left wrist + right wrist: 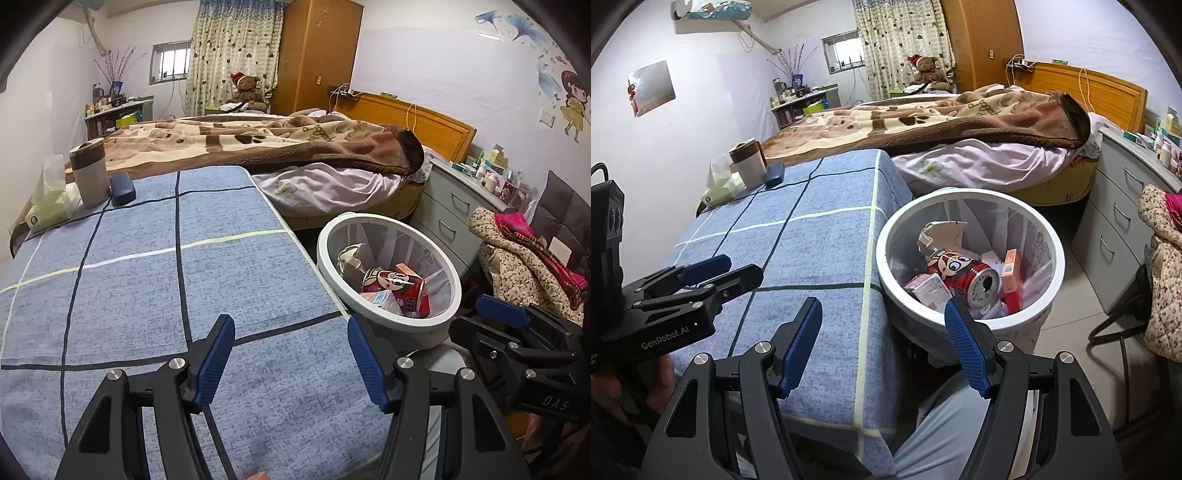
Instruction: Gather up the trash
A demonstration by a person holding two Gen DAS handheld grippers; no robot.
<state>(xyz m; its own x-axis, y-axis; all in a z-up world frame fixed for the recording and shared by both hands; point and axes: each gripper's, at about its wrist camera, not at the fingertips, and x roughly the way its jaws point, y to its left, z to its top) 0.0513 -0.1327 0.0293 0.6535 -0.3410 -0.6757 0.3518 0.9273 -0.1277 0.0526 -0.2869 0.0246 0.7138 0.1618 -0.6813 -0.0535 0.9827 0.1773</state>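
A round white trash bin (388, 325) (886, 266) stands on the floor against the right side of the blue checked table (147, 295) (820, 236). Inside it lie a red cartoon can (393, 282) (964, 273), crumpled paper (349, 258) (942, 232), an orange box (1010, 267) and small wrappers (929, 290). My left gripper (291, 358) hovers open over the table's near right part, nothing between its blue pads. My right gripper (882, 343) hangs open over the table's corner and the bin's near rim, empty. Each gripper shows in the other's view: the right gripper (517, 332) and the left gripper (701, 273).
At the table's far left stand a tissue pack (51, 206), a lidded cup (88, 173) and a dark blue case (123, 188). A bed with a brown blanket (258, 144) lies beyond. Grey drawers (454, 218) and a chair piled with clothes (524, 258) flank the bin. A person's trouser leg (942, 424) is below.
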